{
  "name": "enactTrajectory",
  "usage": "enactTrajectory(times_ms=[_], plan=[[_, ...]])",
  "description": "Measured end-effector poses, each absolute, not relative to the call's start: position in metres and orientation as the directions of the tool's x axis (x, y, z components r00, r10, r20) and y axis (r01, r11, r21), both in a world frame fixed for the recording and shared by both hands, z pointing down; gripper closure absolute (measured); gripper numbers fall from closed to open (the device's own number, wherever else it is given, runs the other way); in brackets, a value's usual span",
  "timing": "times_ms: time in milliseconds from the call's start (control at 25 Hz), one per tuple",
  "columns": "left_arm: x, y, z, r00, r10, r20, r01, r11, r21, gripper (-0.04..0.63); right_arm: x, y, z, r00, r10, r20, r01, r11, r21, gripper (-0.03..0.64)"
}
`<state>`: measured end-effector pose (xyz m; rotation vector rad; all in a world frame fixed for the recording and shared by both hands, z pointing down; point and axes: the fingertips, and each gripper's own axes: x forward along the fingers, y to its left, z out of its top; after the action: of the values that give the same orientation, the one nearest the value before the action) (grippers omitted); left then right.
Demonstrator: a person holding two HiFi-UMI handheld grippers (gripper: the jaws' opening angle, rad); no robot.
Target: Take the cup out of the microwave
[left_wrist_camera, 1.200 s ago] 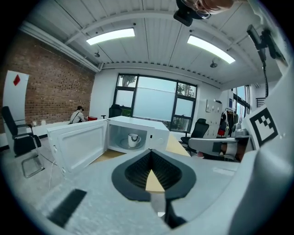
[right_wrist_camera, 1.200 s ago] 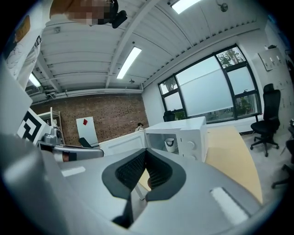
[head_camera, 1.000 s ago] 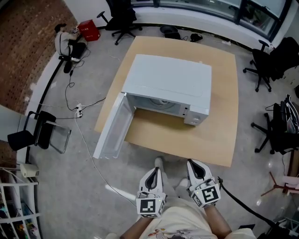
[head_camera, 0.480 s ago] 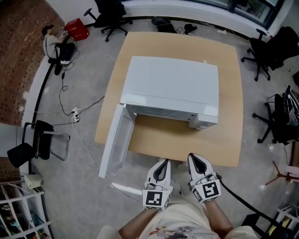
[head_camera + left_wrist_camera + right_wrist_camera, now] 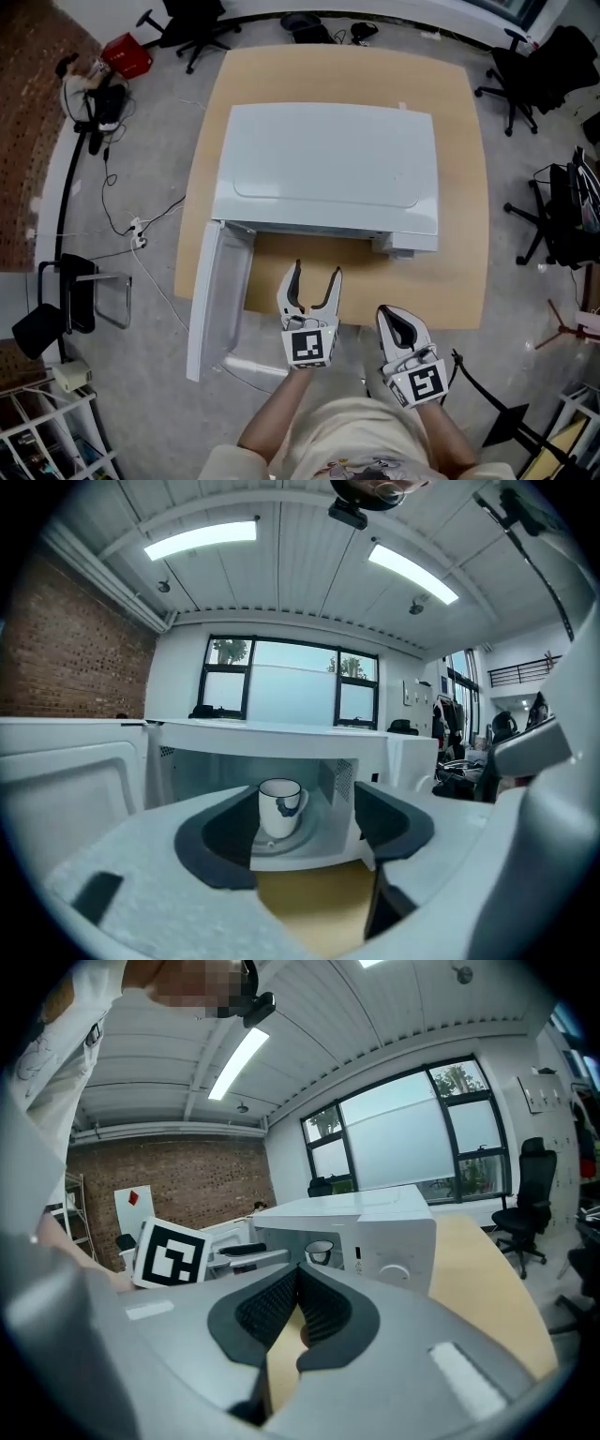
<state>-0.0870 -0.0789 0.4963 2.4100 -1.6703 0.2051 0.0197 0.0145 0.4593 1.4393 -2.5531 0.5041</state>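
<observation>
- Head view: the jaws of the left gripper (image 5: 316, 272) are opening into a wide V with nothing between them. In the earlier frames they were pressed together down by the person's lap. This gripper has since reached forward over the near edge of the pale wooden table (image 5: 461, 187).
- The right gripper (image 5: 391, 315) has barely advanced and sits just off the table's edge, its jaws together.
- The boxy white microwave (image 5: 328, 169) has a smooth, flat top. Its door (image 5: 214, 295) hangs open to the left, as before.
- Left gripper view: the dark, rounded pads stand apart and frame the open cavity. Well beyond their tips, the cup (image 5: 279, 806) stands upright on the round glass turntable inside. It is glossy white with a dark rim and a dark mark by its handle.
- Right gripper view: the ribbed black pads meet tip to tip, empty. The cup shows small inside the microwave, beyond the left gripper's marker cube (image 5: 169, 1252).
</observation>
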Motion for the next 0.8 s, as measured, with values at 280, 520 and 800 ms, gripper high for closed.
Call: enactTrajectory(times_ms=[280, 520, 800], plan=[[-0.081, -0.130, 0.532, 0.350, -0.900, 0.258, -0.935, -0.350, 0.049, 0.250, 0.025, -0.007, 0.496, -0.492, -0.809, 0.322, -0.869, 0.439, -0.226, 0.609], [-0.083, -0.163, 0.565, 0.348, -0.893, 0.286, -0.935, -0.351, 0.043, 0.232, 0.014, -0.036, 0.522, -0.484, -0.810, 0.330, -0.873, 0.426, -0.236, 0.609], [-0.081, -0.198, 0.580, 0.357, -0.894, 0.271, -0.932, -0.360, 0.039, 0.222, 0.011, -0.059, 0.543, -0.458, -0.824, 0.334, -0.887, 0.396, -0.238, 0.609]])
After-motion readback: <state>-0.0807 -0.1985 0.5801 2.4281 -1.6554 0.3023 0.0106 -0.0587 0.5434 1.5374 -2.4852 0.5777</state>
